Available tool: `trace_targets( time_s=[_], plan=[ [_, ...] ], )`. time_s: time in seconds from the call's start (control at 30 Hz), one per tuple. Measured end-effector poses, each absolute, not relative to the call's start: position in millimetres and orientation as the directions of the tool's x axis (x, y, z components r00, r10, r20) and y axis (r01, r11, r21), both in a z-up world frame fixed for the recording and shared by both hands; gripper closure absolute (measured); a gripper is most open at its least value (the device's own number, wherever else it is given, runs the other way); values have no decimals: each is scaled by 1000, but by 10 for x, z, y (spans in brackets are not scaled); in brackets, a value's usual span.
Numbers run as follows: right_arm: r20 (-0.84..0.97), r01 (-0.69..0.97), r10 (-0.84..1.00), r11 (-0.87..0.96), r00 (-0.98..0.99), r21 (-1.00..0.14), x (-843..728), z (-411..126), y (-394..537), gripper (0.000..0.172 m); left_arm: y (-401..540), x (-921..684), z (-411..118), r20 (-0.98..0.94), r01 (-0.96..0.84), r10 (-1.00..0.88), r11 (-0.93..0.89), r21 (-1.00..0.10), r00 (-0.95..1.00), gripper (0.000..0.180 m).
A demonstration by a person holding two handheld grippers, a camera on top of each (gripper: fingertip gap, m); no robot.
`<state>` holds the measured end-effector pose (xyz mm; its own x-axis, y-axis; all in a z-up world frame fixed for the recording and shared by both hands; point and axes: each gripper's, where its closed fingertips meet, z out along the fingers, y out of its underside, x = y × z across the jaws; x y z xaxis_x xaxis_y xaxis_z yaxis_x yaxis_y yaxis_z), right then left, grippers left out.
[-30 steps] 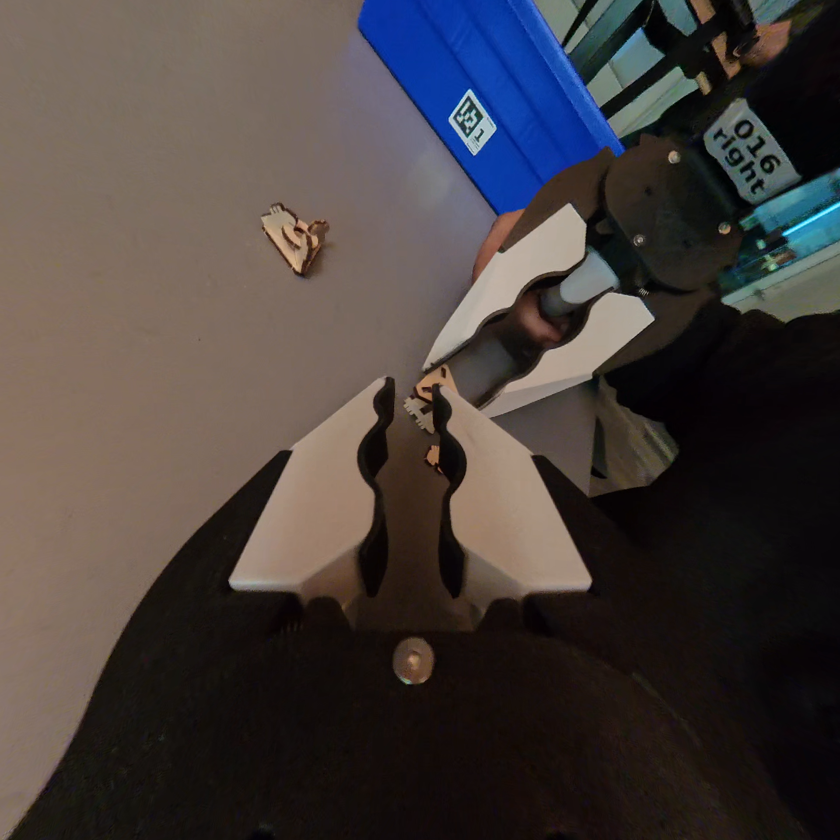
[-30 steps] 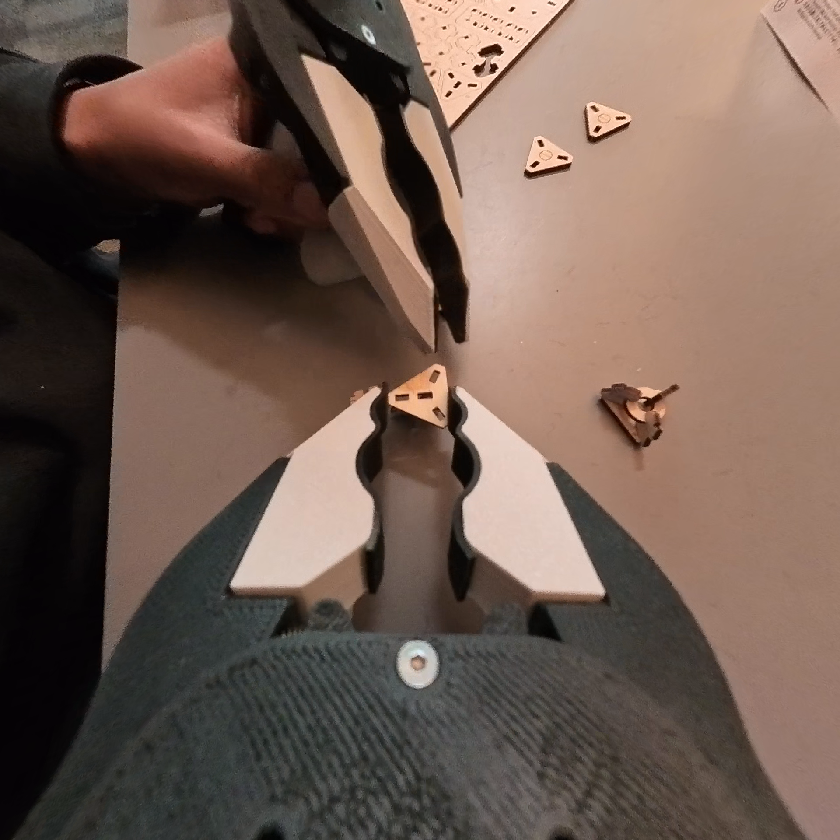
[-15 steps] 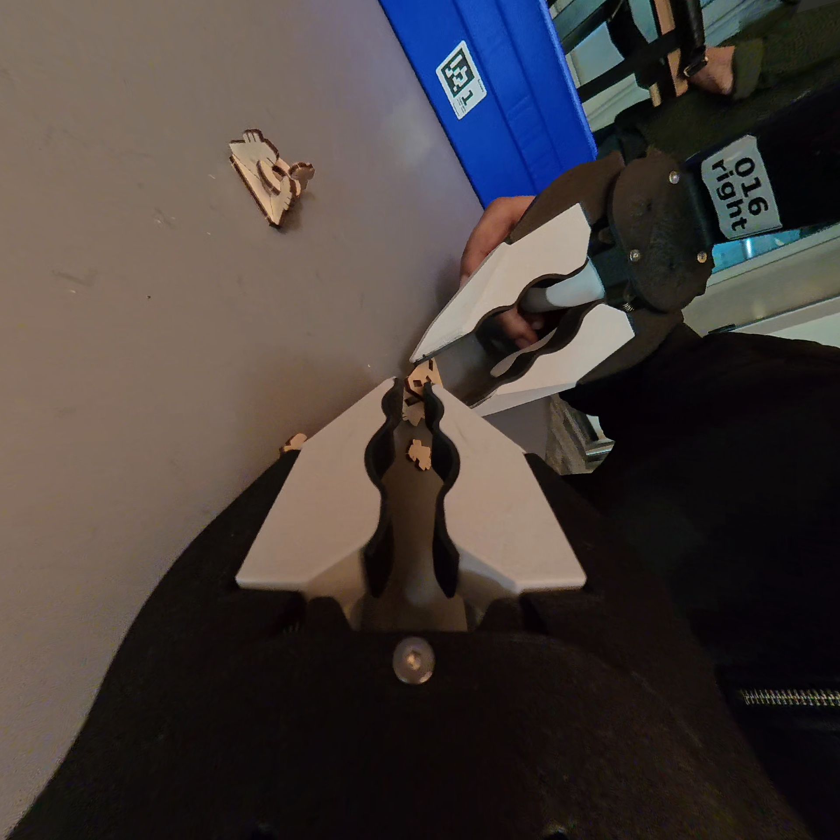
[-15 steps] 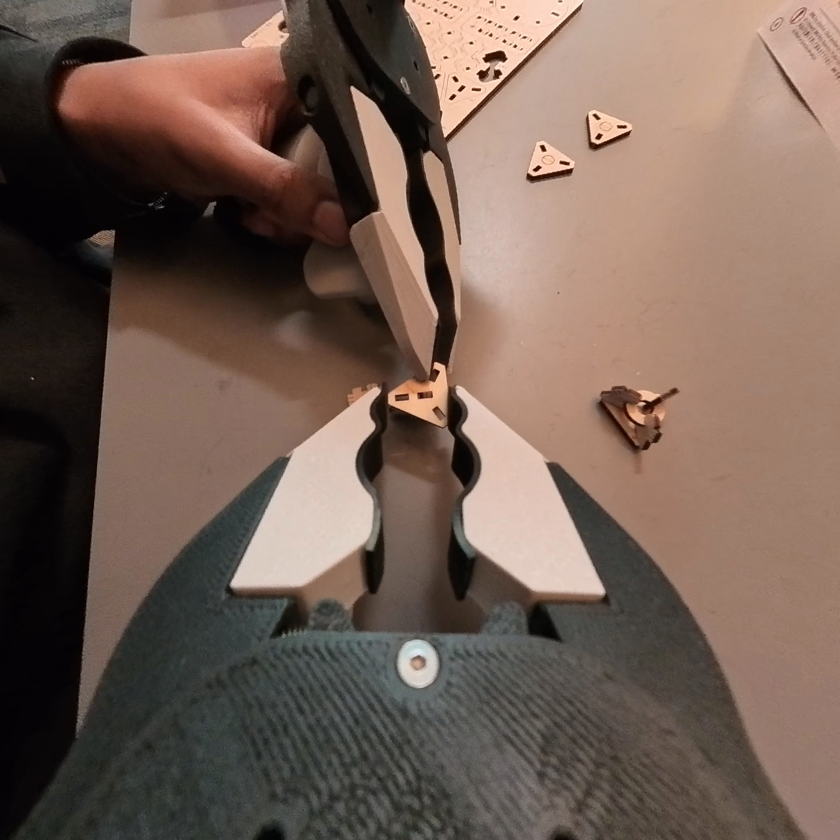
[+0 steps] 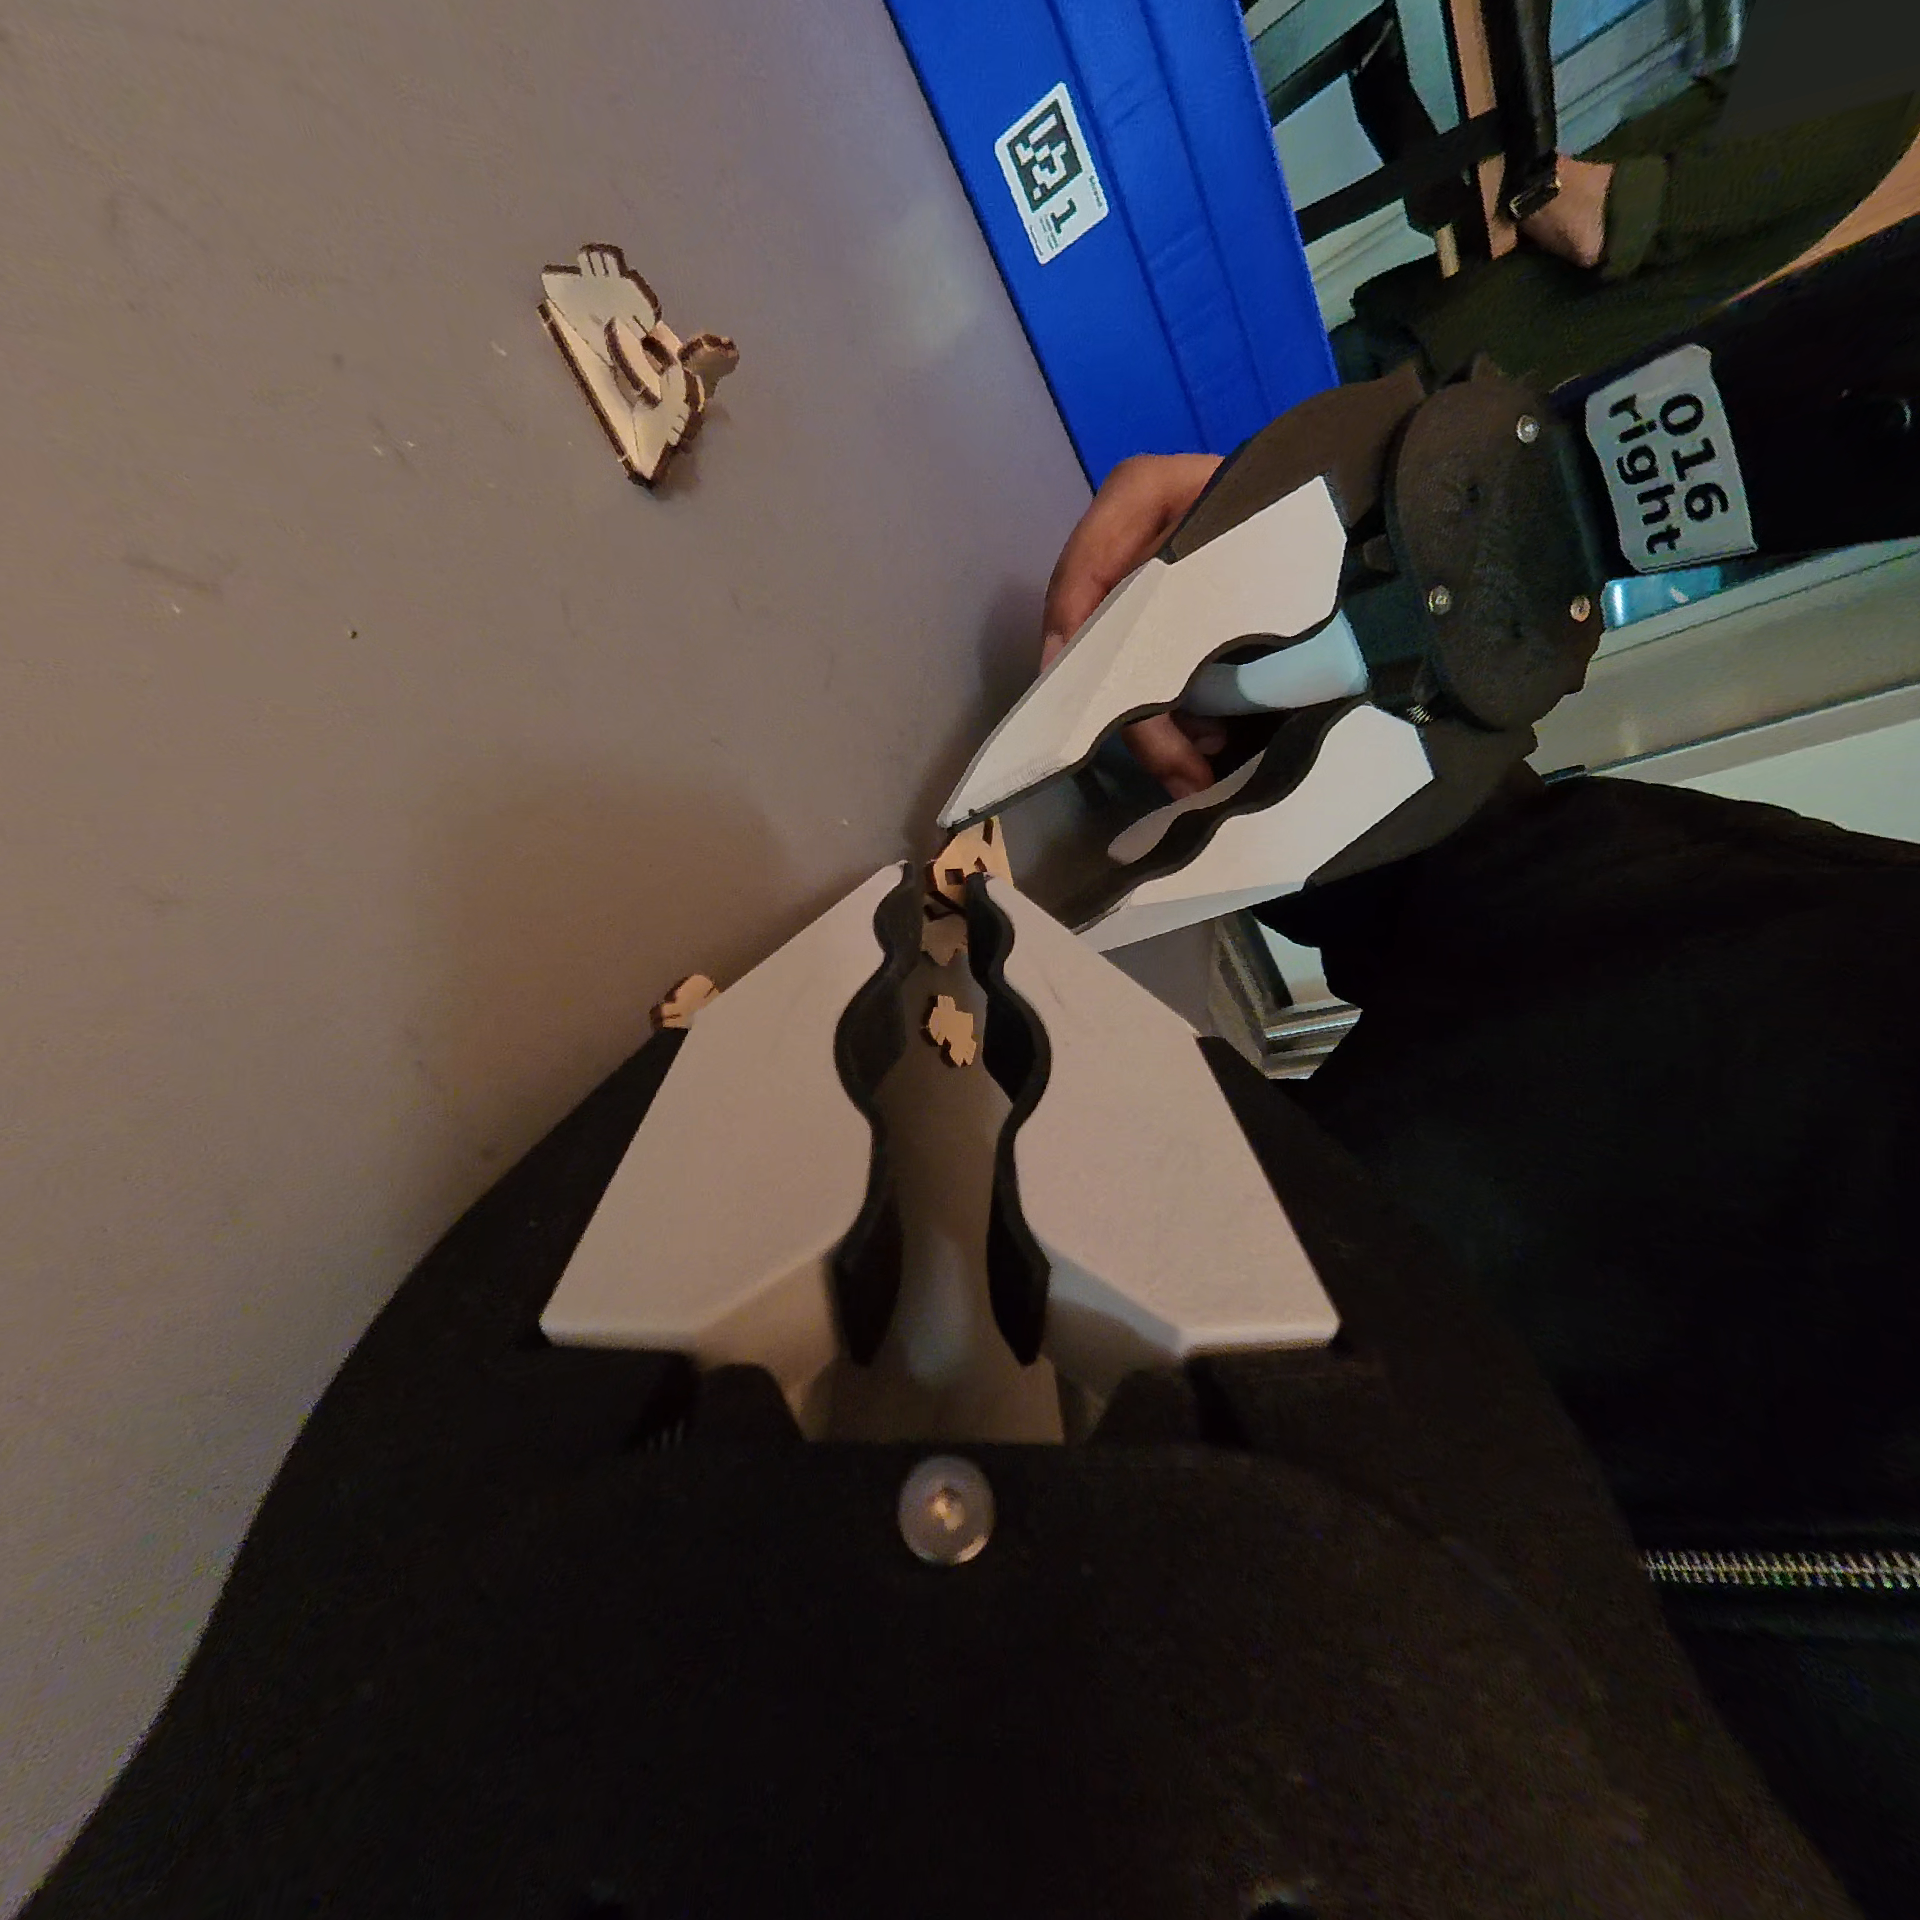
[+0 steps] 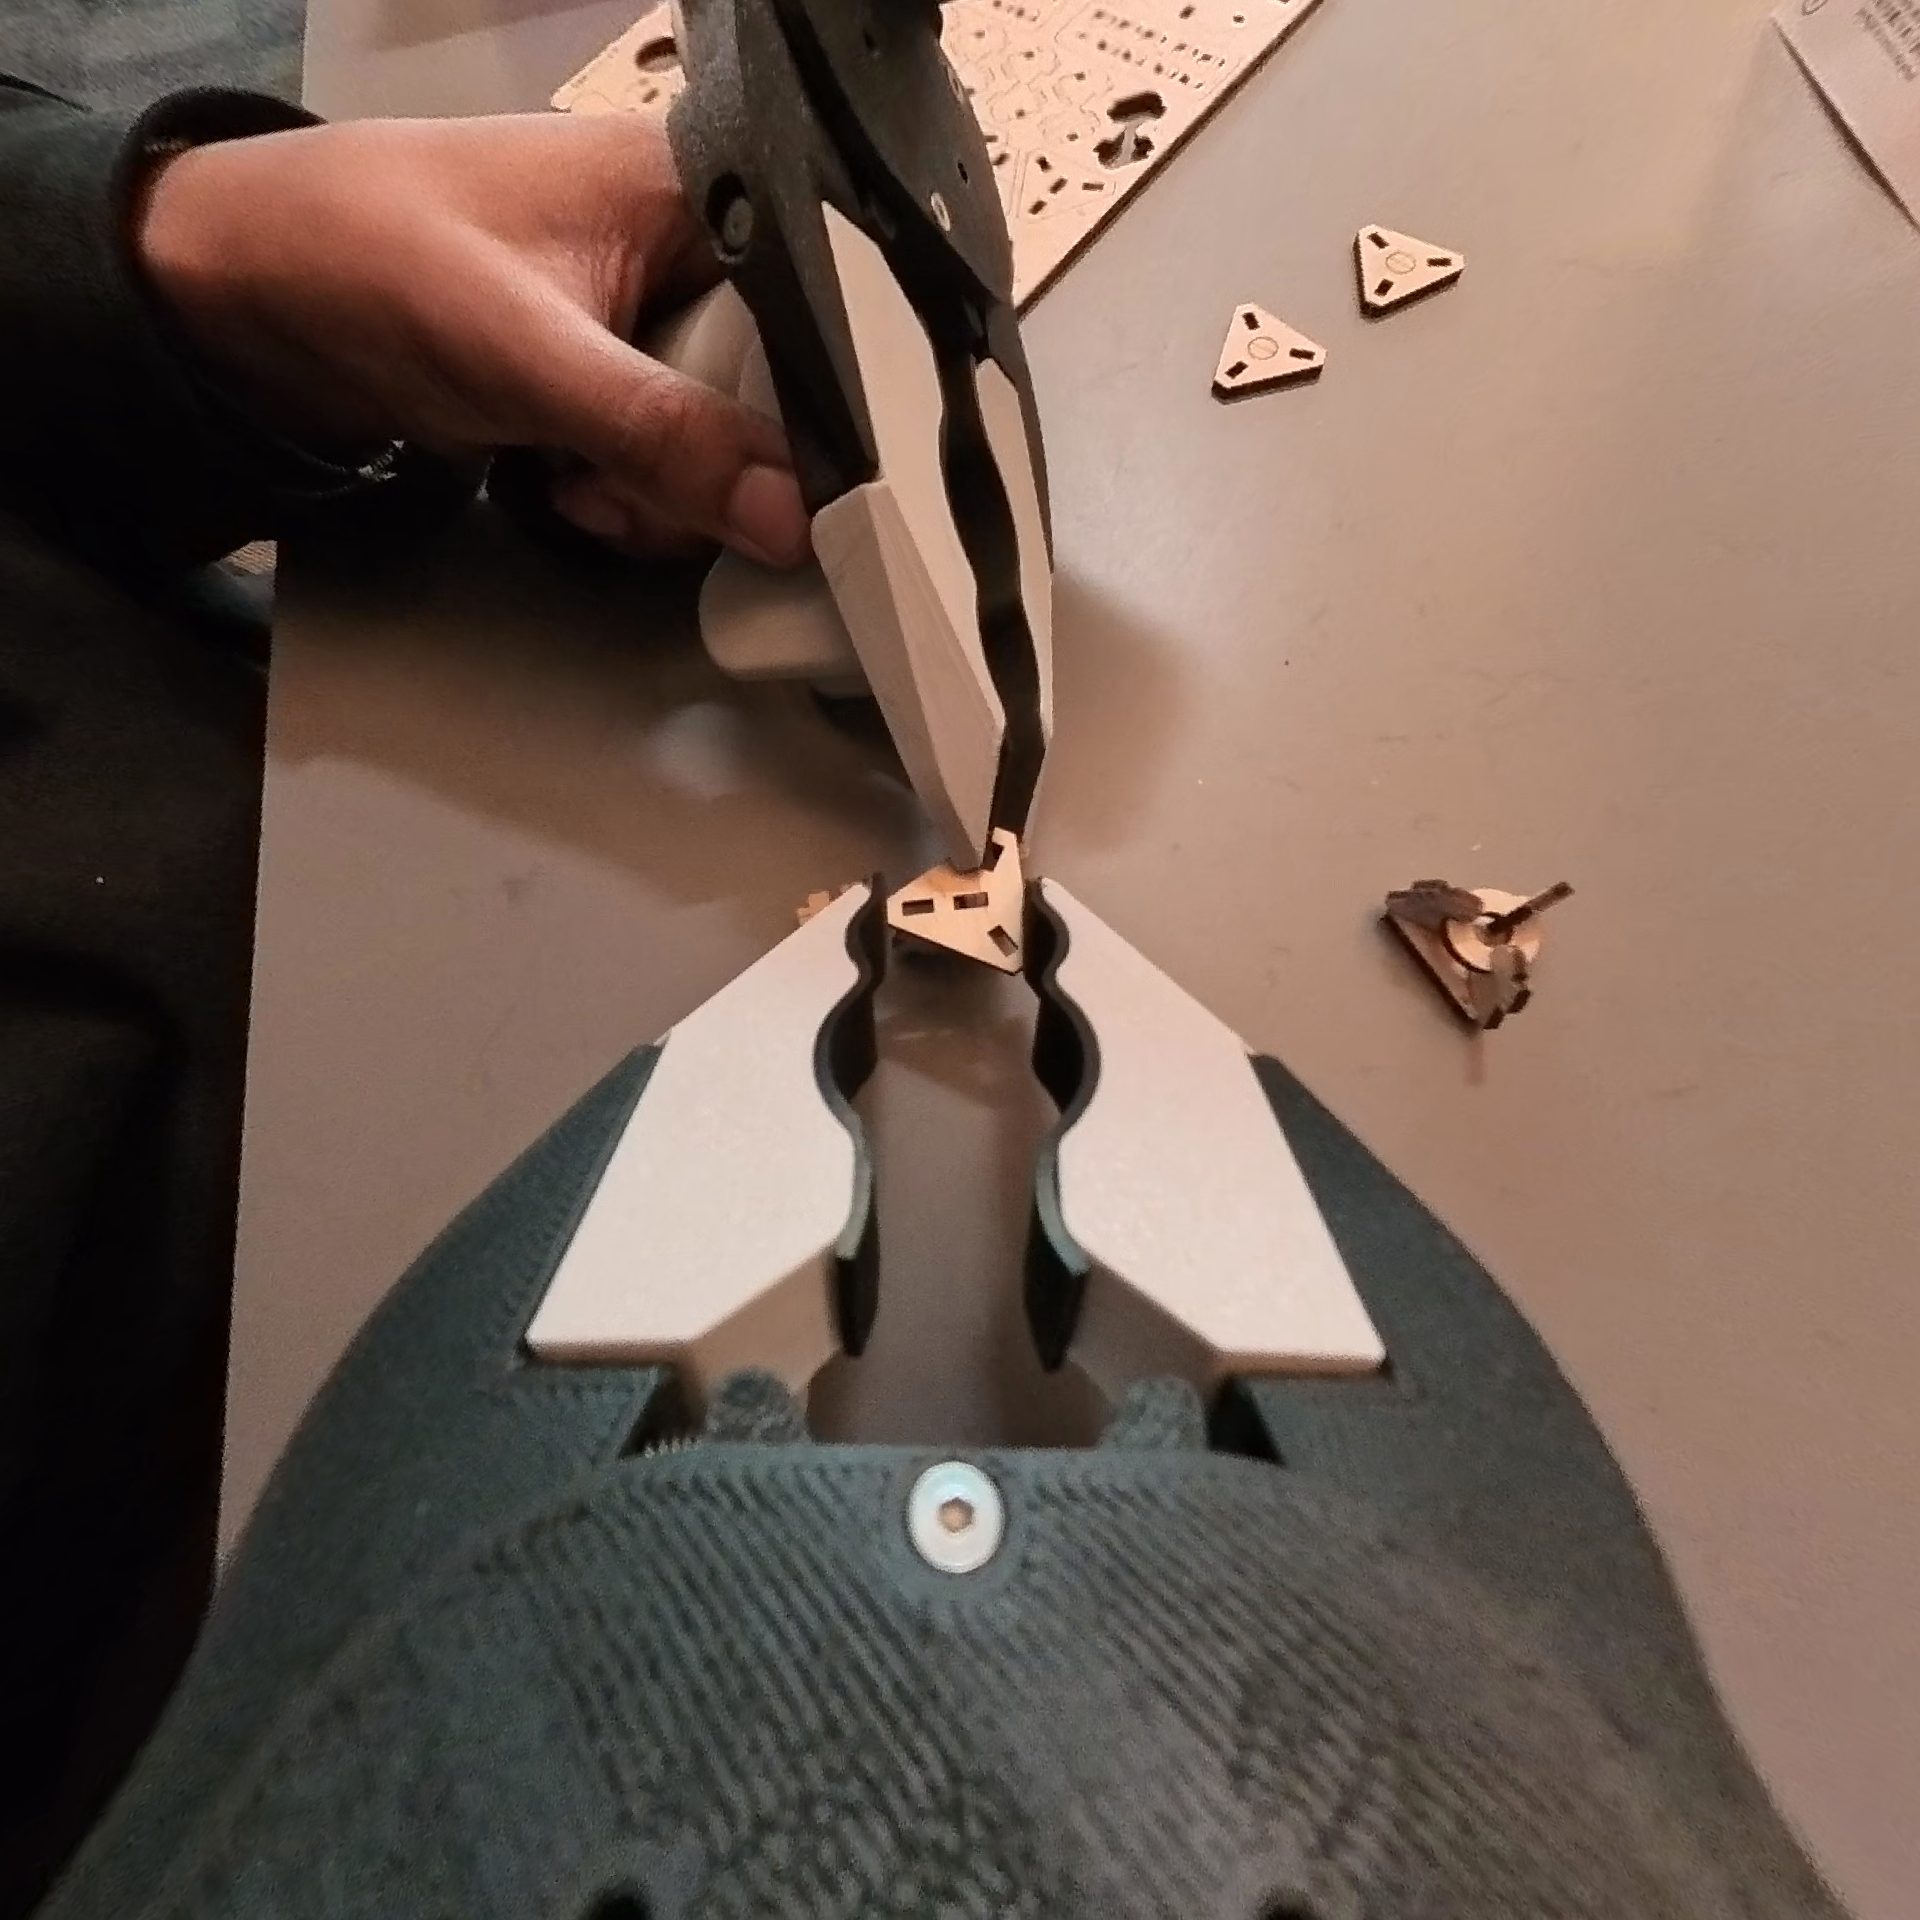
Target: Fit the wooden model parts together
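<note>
Just over the table (image 6: 1455,623), both grippers meet on one small wooden triangle (image 6: 961,914). The right gripper (image 6: 956,899) has it flat between its tips, partly open to the plate's width, a pad pressing on each side. The triangle lies straight ahead of that gripper, one corner pointing away. That far corner is where the left gripper (image 6: 1000,831) comes in: steep from above and beyond, jaws nearly together, pinching the corner edge-on. So the left is the nearer one to the far corner, while the right carries the plate's width. The two grips cross almost at right angles.

Off to the right lies an assembled piece (image 6: 1465,951), well apart. Two loose triangles (image 6: 1268,353) and a cut sheet (image 6: 1091,114) sit farther back. A small bit (image 5: 951,1029) lies on the table under the left fingers.

Against a second ago: the left gripper hung clear above the triangle with wider jaws. Now it is down and closed on the corner. The right's hold looks unchanged.
</note>
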<state>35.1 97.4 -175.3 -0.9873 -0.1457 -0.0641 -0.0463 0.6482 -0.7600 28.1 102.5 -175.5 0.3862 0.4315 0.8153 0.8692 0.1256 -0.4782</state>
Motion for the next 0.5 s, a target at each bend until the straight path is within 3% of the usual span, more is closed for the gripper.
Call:
trace_targets(
  time_s=[0.37,0.5],
  plan=[
    [-86,13,-90,612,-992,-791,312,-1720,1003,140,1025,280,-1754,798,858,450,123,-499,400,175],
    [-114,65,-50,568,-992,-820,254,-1651,1019,156,1025,281,-1752,798,857,449,124,-500,401,175]
  ],
)
